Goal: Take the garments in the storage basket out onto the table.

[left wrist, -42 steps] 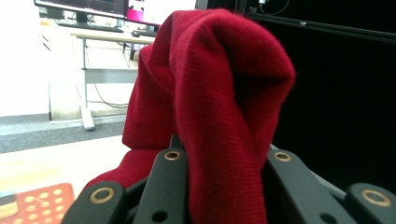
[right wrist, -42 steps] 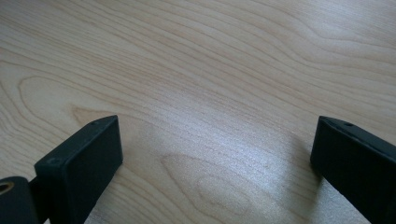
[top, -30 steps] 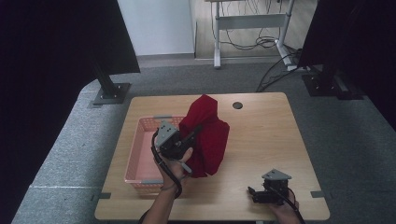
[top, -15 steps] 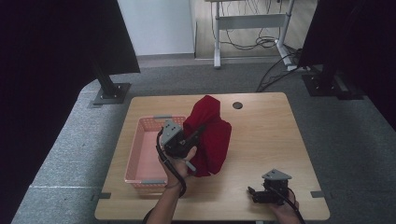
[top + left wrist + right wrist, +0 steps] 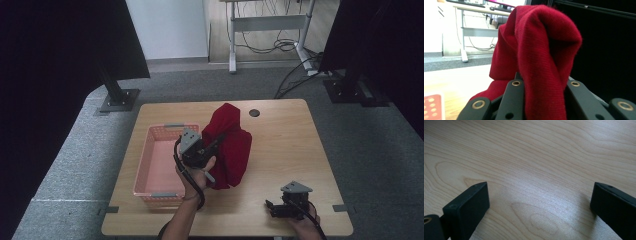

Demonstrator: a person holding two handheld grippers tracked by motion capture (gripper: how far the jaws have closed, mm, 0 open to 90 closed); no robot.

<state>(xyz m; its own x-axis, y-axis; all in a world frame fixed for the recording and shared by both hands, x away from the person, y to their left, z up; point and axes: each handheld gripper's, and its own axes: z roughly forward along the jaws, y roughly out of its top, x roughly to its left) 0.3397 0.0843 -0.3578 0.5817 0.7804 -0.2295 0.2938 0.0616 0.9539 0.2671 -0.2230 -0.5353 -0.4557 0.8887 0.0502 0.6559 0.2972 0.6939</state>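
Note:
A dark red knitted garment (image 5: 229, 145) hangs in a bunched heap over the middle of the wooden table (image 5: 285, 145), its lower end resting on the top. My left gripper (image 5: 216, 141) is shut on a fold of it, held up above the table; in the left gripper view the red cloth (image 5: 541, 60) drapes between and over the black jaws. My right gripper (image 5: 270, 209) rests at the table's front right, open, its fingertips (image 5: 466, 205) spread wide over bare wood (image 5: 536, 170).
A pink plastic basket (image 5: 145, 170) stands on the left part of the table, beside the garment. A small dark round hole (image 5: 254, 113) sits near the far edge. Black stands and cables are on the grey floor around the table.
My left gripper has shifted slightly right and forward with the red garment in it. The right gripper has stayed put.

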